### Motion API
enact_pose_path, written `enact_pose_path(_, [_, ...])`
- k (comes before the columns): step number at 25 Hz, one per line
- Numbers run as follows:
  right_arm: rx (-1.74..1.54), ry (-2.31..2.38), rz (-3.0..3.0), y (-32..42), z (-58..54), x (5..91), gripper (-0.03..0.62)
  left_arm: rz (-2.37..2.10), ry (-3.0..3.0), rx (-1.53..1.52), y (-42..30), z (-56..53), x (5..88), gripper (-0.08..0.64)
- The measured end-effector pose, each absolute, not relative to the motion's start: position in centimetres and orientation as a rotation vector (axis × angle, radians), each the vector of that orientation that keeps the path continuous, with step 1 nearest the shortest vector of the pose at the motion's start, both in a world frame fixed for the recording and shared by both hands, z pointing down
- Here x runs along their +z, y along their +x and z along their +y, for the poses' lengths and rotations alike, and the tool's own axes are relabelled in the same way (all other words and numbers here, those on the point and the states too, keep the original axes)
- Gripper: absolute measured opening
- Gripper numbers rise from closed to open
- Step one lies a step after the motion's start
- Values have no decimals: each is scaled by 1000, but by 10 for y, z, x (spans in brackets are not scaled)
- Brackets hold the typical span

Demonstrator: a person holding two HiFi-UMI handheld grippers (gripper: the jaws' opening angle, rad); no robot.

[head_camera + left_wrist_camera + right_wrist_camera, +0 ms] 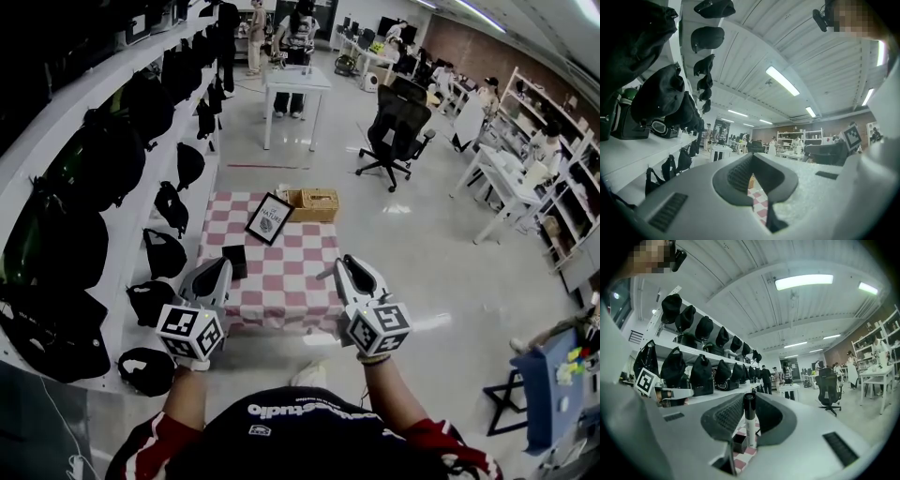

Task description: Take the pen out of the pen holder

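My right gripper (749, 411) is shut on a pen (749, 432) with a white barrel and a black cap, which stands upright between the pads. In the head view the pen (324, 275) pokes out to the left of the right gripper (345, 266), above the table's near right part. The black square pen holder (234, 260) stands on the checked cloth at the near left; from the right gripper view the pen holder (738, 443) lies below the pen, apart from it. My left gripper (221, 267) hovers just right of the holder, its jaws (751, 174) together with nothing between them.
The low table (281, 281) carries a pink-and-white checked cloth, a framed picture (269, 218) and a wicker basket (315, 203) at its far side. White shelves (141, 141) with black bags and caps run along the left. An office chair (396, 131), desks and people stand further back.
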State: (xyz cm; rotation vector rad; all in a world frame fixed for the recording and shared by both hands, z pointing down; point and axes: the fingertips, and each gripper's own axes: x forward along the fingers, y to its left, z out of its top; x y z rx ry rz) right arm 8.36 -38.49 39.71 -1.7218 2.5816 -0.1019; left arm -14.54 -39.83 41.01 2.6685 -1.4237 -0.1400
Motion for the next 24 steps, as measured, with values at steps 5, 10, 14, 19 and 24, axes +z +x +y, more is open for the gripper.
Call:
enact_pose_path(5, [-112, -1713, 2577, 83, -383, 397, 77, -1417, 2670, -131, -143, -396, 411, 5])
enact_pose_path(10, [-109, -1709, 2589, 80, -382, 401, 77, -1414, 2667, -125, -144, -396, 415, 5])
enact_pose_path(14, [-111, -1702, 2596, 78, -381, 400, 77, -1410, 2667, -126, -142, -395, 414, 5])
enact_pose_path(19, [-104, -1697, 2609, 74, -379, 403, 77, -1408, 2658, -124, -144, -394, 420, 5])
enact_pose_path(24, [-109, -1700, 2614, 73, -380, 406, 77, -1408, 2653, -122, -144, -393, 423, 5])
